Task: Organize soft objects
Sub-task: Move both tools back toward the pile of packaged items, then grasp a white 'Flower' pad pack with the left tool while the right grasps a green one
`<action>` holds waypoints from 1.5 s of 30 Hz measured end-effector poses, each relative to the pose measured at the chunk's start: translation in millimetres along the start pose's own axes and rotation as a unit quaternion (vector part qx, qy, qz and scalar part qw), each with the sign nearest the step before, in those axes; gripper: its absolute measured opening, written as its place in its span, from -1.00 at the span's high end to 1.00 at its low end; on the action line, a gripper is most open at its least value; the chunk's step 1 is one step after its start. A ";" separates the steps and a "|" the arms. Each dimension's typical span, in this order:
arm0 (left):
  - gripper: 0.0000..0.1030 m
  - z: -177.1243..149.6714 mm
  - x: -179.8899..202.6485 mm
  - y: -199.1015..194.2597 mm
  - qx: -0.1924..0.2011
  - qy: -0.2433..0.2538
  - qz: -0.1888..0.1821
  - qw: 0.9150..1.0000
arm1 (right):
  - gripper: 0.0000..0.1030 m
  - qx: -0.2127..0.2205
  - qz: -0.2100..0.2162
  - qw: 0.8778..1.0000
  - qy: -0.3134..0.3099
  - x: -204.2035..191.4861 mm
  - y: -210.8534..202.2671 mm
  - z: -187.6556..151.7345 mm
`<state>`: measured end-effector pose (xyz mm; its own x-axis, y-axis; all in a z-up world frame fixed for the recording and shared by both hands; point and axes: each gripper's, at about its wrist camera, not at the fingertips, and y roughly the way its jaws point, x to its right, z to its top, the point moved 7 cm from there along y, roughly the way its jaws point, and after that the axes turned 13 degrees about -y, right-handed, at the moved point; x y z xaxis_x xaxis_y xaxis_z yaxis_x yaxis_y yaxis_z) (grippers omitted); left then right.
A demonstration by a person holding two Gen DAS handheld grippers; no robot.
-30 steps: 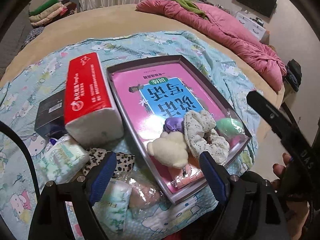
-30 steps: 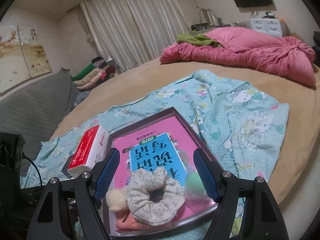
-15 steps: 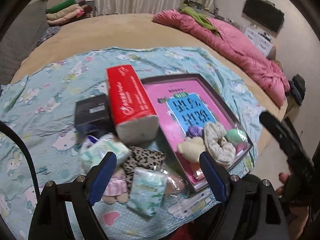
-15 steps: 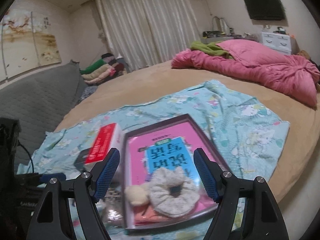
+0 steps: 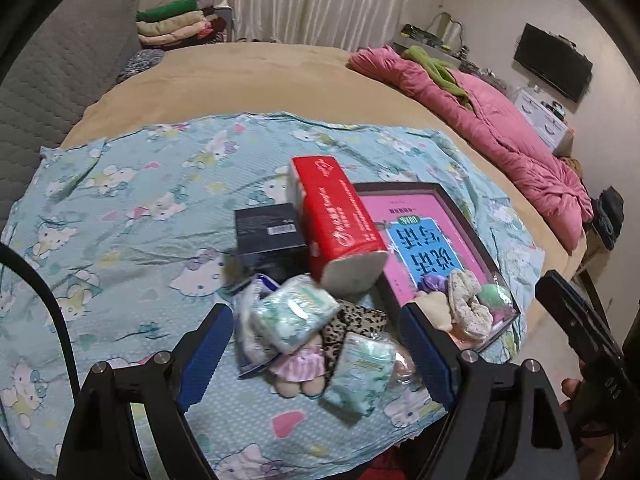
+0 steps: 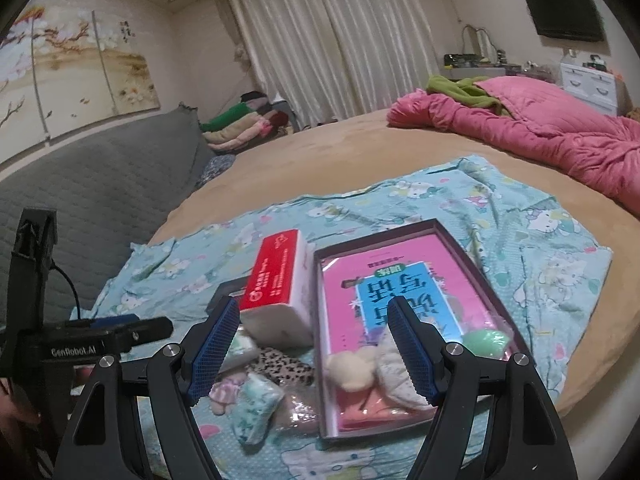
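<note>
Bed sheet (image 5: 120, 216) | loose soft pile (image 5: 316, 332) just left of tray (image 6: 320, 320) | my left gripper (image 5: 316, 352) and right gripper (image 6: 312, 356) both spread, empty | risk: slippery packs squirting from pads.

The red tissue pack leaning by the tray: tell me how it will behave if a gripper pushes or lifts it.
The red tissue pack is propped at a tilt on the black box, so a nudge would probably tip it flat. Its soft wrap and exposed white tissue end suggest it squashes under a squeeze. It is likely light for its bulk.
</note>
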<state>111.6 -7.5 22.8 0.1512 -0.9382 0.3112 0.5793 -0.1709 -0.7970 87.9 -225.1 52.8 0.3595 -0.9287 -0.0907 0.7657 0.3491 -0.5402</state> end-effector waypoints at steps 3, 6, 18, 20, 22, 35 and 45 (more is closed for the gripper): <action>-0.64 3.2 -8.8 -6.3 0.008 -0.001 0.006 1.000 | -0.51 -0.006 0.007 1.000 0.000 -7.5 0.4 0.1; -0.64 5.2 -14.4 -9.5 0.010 -0.001 0.002 1.000 | -0.51 -0.012 0.016 1.000 0.005 -12.6 0.9 -0.8; -0.64 -1.1 -33.7 0.9 0.017 0.016 0.014 1.000 | -0.51 -0.049 0.032 0.998 -0.032 -45.6 12.4 -19.9; -0.64 -5.4 -35.6 6.8 0.015 0.025 0.019 0.999 | -0.51 -0.063 0.039 0.996 -0.047 -56.1 19.1 -28.2; -0.64 -9.4 -38.7 14.0 0.010 0.029 0.023 0.999 | -0.51 -0.075 0.046 0.994 -0.057 -64.8 25.2 -35.5; -0.64 -28.5 -43.2 54.0 -0.019 0.060 0.024 0.998 | -0.51 -0.143 0.067 0.984 -0.079 -91.2 59.1 -78.4; -0.64 -24.6 -22.8 93.2 -0.045 0.127 0.029 0.990 | -0.51 -0.161 0.066 0.983 -0.060 -80.1 69.0 -89.7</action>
<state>142.5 -9.3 -71.3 -0.0308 -0.9908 0.1315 0.4997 -0.1292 -0.8565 64.0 -137.8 -52.2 0.5204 -0.8493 -0.0888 0.5066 0.3908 -0.7686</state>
